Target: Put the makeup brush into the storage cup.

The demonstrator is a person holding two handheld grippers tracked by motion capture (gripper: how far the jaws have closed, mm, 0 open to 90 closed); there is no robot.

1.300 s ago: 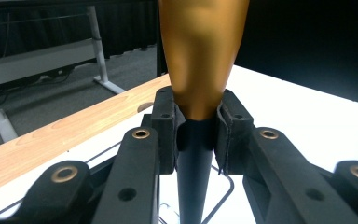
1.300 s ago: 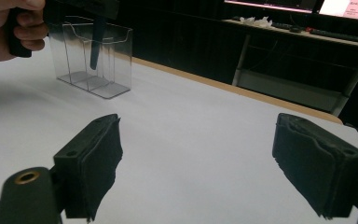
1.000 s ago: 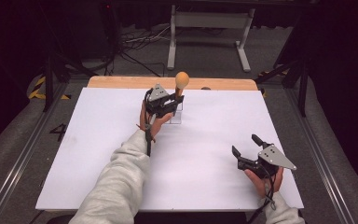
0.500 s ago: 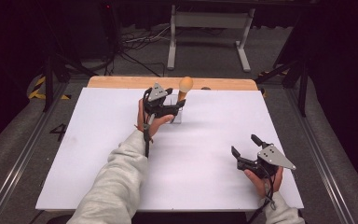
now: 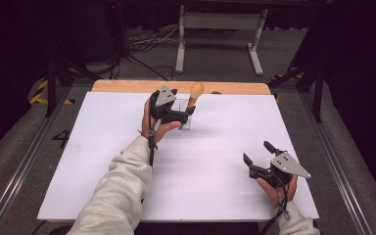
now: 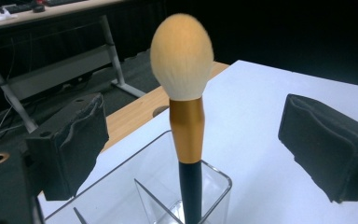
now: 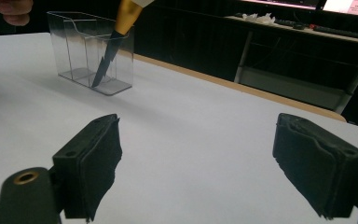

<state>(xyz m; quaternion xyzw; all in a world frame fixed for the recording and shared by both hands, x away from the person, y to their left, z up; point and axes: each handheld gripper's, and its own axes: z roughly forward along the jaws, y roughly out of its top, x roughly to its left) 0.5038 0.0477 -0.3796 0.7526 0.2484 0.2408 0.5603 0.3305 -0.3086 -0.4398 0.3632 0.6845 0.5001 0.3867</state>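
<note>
A white tabletop (image 5: 103, 147) with a wooden far edge (image 5: 127, 86) stands before a metal stand (image 5: 218, 29) and loose floor cables (image 5: 142, 46).

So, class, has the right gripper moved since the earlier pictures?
No. The right gripper holds the same spot by the table's right edge.

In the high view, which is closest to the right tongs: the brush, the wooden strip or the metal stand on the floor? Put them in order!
1. Brush: up and left of the right tongs, standing in the clear box.
2. Wooden strip: along the table's far edge, just past the brush.
3. Metal stand: on the floor beyond the table, farthest.
</note>
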